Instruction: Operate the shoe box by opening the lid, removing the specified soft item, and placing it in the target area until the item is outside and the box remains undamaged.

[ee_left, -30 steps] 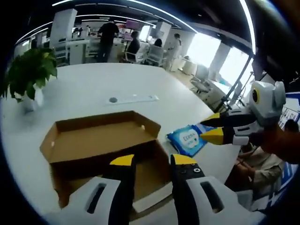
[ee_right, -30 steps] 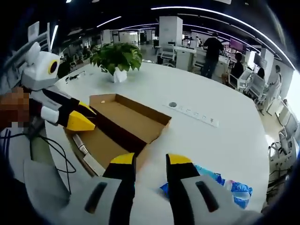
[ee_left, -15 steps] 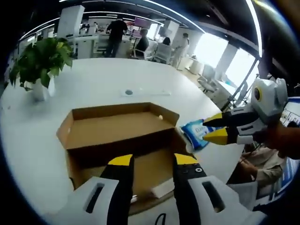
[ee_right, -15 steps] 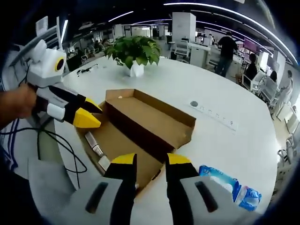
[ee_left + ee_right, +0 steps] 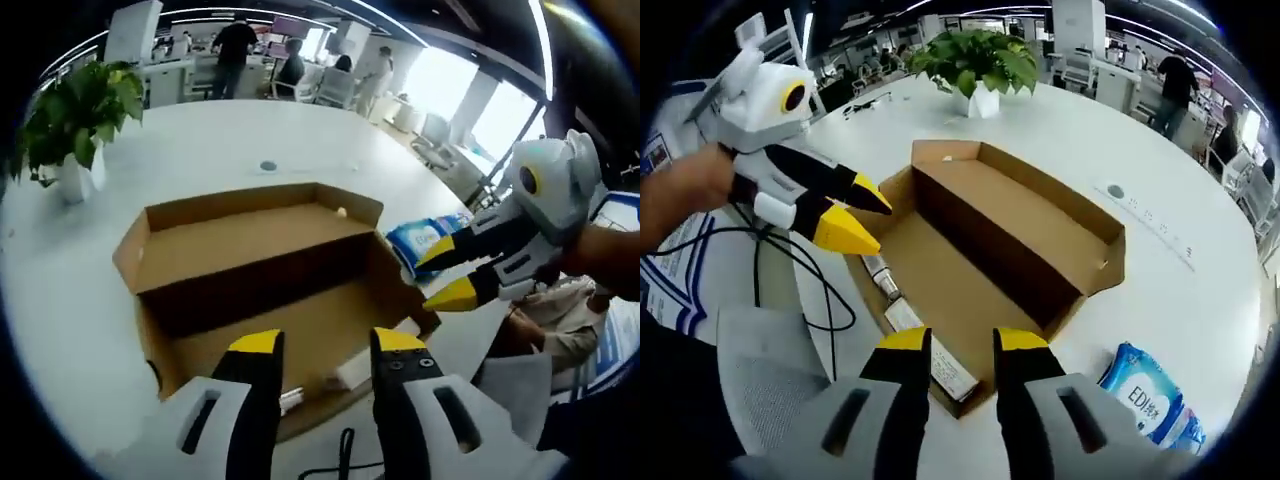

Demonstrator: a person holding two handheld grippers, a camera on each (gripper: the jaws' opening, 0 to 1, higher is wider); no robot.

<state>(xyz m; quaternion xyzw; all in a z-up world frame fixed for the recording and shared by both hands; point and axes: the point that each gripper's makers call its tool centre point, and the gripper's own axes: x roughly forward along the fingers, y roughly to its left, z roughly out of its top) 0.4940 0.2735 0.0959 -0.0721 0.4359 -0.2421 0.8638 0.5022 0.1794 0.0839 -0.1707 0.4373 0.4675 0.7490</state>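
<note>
The brown cardboard shoe box point(image 5: 250, 262) lies open on the white table, its lid folded back; nothing soft shows inside it. In the left gripper view a blue soft pack point(image 5: 424, 238) rests on the table by the box's right end. My left gripper point(image 5: 328, 345) hovers open over the box's near edge. My right gripper point(image 5: 446, 276) comes in from the right, open, beside the box's right corner and just in front of the pack. The right gripper view has the box point(image 5: 1012, 232), the blue pack point(image 5: 1145, 398), my right gripper point(image 5: 962, 342) open, and my left gripper point(image 5: 858, 212) open at the box's left side.
A potted plant point(image 5: 72, 112) point(image 5: 976, 60) stands at the far side of the table point(image 5: 210, 140). A black cable point(image 5: 790, 262) trails by the box's near edge. White labels point(image 5: 938, 366) lie on the box floor. People stand at desks in the background.
Both views have closed in on the box. My right gripper has swung from the blue pack towards the box's right corner; the pack stays on the table.
</note>
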